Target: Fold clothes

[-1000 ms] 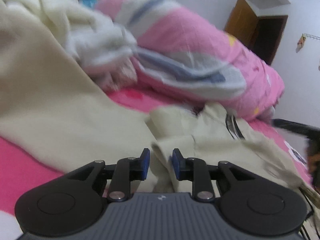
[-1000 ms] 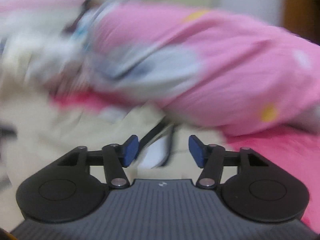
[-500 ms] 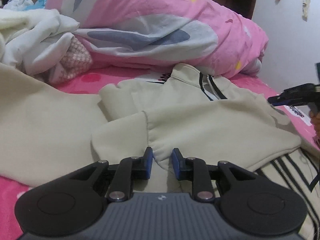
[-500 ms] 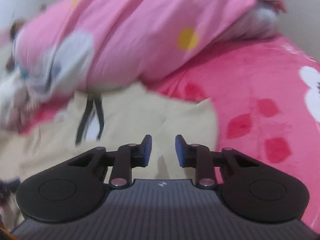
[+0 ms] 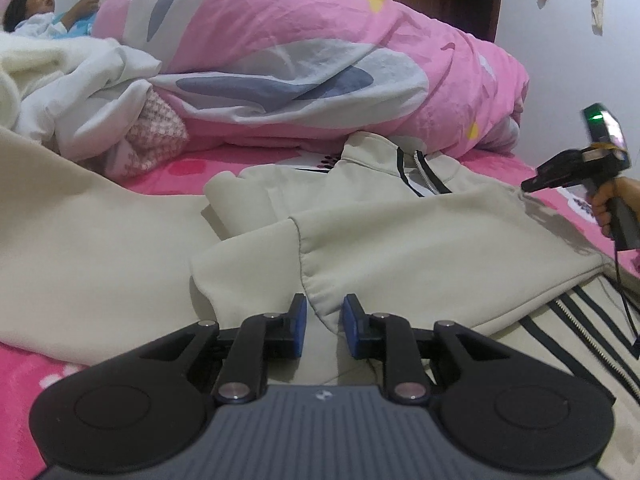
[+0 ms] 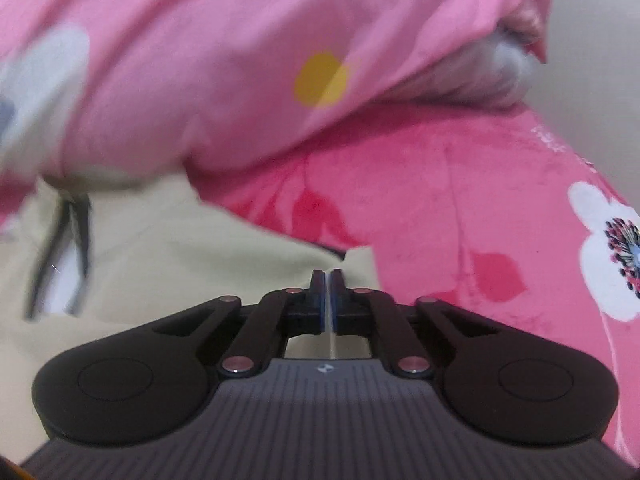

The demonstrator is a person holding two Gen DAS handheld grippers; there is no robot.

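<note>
**Beige jacket pinched at both ends**

Beige jacket (image 5: 400,240) lies folded on the pink bedsheet (image 6: 460,208), near you. Your left gripper (image 5: 324,326) clamps its near hem fold — your right gripper (image 6: 327,300), pressed together, pinches the far-right corner.

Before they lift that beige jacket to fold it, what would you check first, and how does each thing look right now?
1. Left tongs have cloth: ok, the beige zip-up jacket's hem corner sits between the blue pads.
2. Right tongs closed: ok, jaws together over the jacket's edge.
3. Right tongs really pinch cloth: cannot tell, only a thin pale line shows between the pads.
4. Jacket free of the pink patterned quilt: not ok, its collar lies against the quilt.
5. Jacket lies flat: not ok, a sleeve is bunched beside it.
6. Space on the pink flowered bedsheet: ok on the right side.
</note>
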